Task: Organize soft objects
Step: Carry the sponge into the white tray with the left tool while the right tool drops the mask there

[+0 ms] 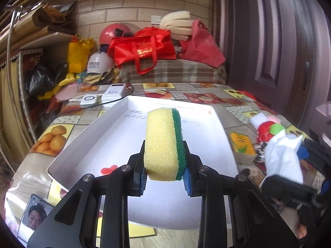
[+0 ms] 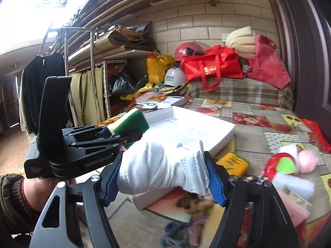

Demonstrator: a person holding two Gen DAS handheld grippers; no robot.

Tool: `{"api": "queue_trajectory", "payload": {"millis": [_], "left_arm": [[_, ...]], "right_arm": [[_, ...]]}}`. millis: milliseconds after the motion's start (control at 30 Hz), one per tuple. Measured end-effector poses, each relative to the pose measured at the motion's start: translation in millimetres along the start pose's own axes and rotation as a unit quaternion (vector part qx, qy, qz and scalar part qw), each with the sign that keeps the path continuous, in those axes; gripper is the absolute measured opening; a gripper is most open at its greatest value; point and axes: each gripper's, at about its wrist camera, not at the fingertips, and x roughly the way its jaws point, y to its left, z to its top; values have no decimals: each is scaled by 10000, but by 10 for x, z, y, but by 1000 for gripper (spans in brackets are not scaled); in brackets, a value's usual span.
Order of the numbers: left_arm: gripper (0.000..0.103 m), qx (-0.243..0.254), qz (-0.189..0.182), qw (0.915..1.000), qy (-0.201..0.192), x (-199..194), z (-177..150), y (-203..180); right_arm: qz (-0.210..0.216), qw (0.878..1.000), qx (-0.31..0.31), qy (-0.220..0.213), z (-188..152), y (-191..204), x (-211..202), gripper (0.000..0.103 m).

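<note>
Sponge (image 1: 163, 144) upright in left tongs (image 1: 164, 175), angled over tray (image 1: 86, 136).

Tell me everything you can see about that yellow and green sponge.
The sponge is a rectangular block of porous yellow foam with a thinner dark green scouring layer along one side. It looks clean and dry. It stands on end, pinched near its lower end between the blue pads of the left gripper, which squeeze it slightly. It hangs above the white tray without touching it. In the right wrist view its green face shows.
</note>
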Motion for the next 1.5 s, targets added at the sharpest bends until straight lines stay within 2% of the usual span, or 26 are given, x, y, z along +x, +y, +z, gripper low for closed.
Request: {"api": "queue_trajectory", "payload": {"millis": [133,267,400,567,600,633,667,700,800,1233,1367,1500], "left_arm": [[27,-119,217,9997,-11,91,50,138],[27,-378,281,9984,299,264,81,277],[28,-881,296,9942,543,369,69,479],[30,-1378,451,9862,799,449,31,652],[37,-1423,458,9858,761,432,29,665],[48,-1439,474,9860,699,404,33,670],[85,-1435,490,9864,637,378,36,666],[103,-1412,490,9870,582,353,39,655],[103,-1353,546,9883,454,310,48,629],[103,-1471,621,9870,164,194,44,694],[103,-1382,620,9884,-93,89,44,656],[103,-1083,509,9913,-555,-85,56,534]], "right_arm": [[-2,9999,73,155,33,83,237,72],[-174,9996,66,218,91,141,450,72],[-331,9988,182,296,136,127,626,73],[-410,9976,330,443,138,95,693,84],[-426,9975,373,430,137,81,681,86],[-439,9973,438,401,133,55,661,86],[-435,9972,475,384,137,40,657,87],[-426,9971,511,361,135,30,641,87],[-453,9968,570,334,128,10,599,92],[-399,9991,116,62,130,203,453,93],[-336,9993,163,8,110,165,379,93],[-228,9993,291,13,75,91,263,93]]}}
